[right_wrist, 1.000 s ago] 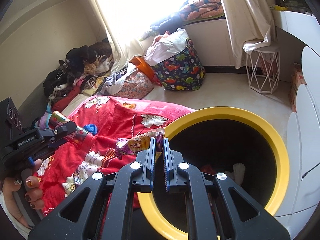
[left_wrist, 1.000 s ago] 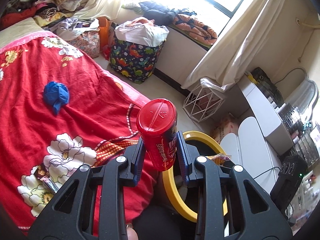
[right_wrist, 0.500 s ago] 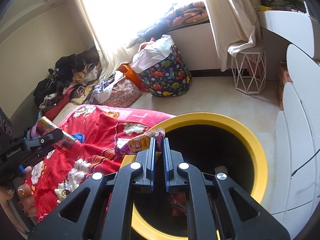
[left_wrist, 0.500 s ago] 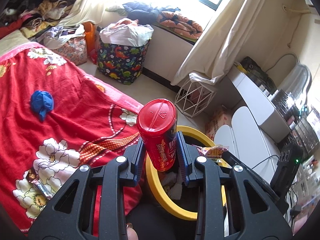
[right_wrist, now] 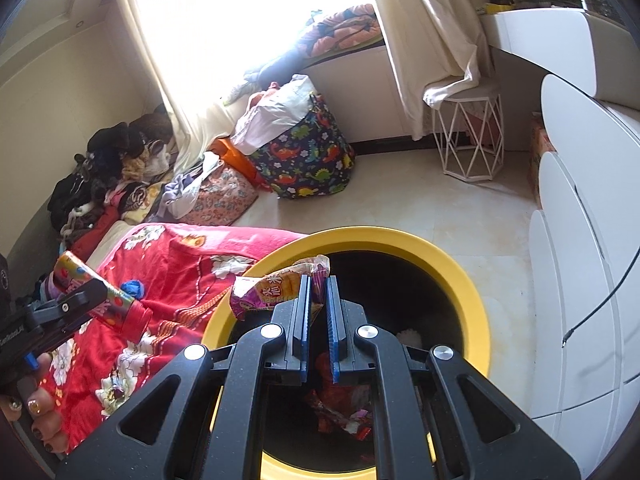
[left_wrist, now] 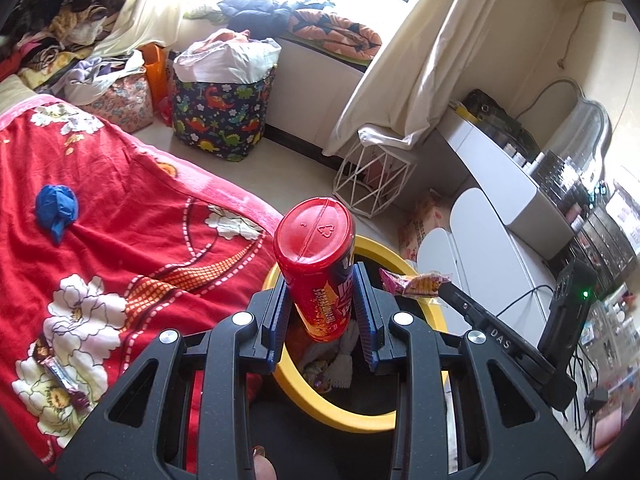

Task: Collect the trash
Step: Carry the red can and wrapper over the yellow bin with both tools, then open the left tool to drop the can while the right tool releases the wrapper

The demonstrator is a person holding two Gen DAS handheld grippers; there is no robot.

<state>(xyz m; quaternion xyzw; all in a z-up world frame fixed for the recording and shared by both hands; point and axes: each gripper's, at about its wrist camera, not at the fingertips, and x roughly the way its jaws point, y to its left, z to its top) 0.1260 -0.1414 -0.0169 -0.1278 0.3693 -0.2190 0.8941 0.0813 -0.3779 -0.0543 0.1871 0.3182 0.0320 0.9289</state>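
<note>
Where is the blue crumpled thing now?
In the left wrist view, the blue crumpled thing lies on the red floral blanket, far left, away from the yellow-rimmed bin.

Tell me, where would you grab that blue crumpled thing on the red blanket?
Pinch the blue crumpled wad from above, across its rounded upper lump. It lies loose on the red floral blanket with nothing beside it, so a tool can likely straddle it freely. The narrow tail at its lower end looks too thin and floppy to hold well. Both tools are full now.
</note>
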